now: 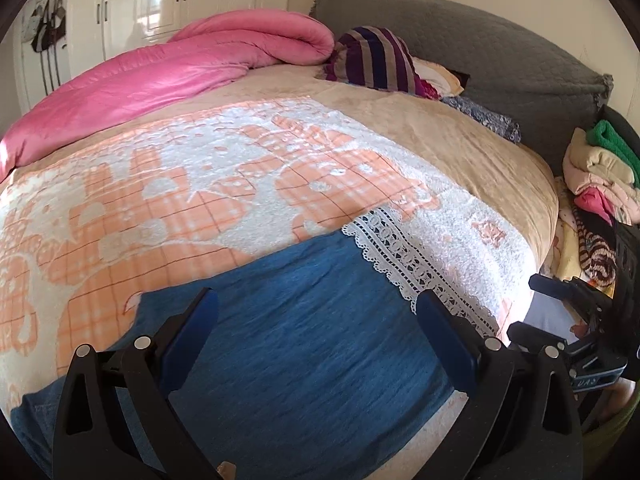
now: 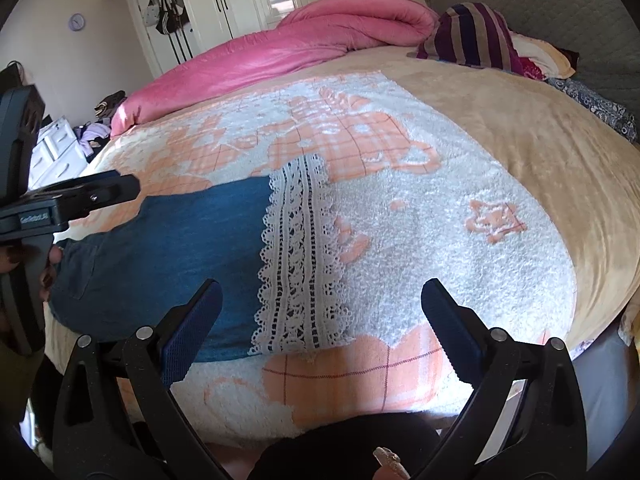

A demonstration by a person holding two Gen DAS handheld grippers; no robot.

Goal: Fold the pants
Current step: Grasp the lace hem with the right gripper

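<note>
One pair of blue pants (image 2: pixel 168 248), lace-trimmed at the hem (image 2: pixel 296 256), lying flat on the orange-and-white blanket (image 2: pixel 420 240) near the front edge of the bed (image 2: pixel 560 160). Left claw (image 1: pixel 318 332): fingers spread wide, above the blue cloth, gripping nothing. Right claw (image 2: pixel 322 334): likewise spread wide and empty, above the lace hem and blanket. Pink quilt (image 1: pixel 168 76) heaped at the far side.

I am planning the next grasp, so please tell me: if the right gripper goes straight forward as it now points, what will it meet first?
Probably the white lace hem of the blue pants, or the fluffy blanket just beside it; the open right gripper points near that border, and depth is unclear.
</note>
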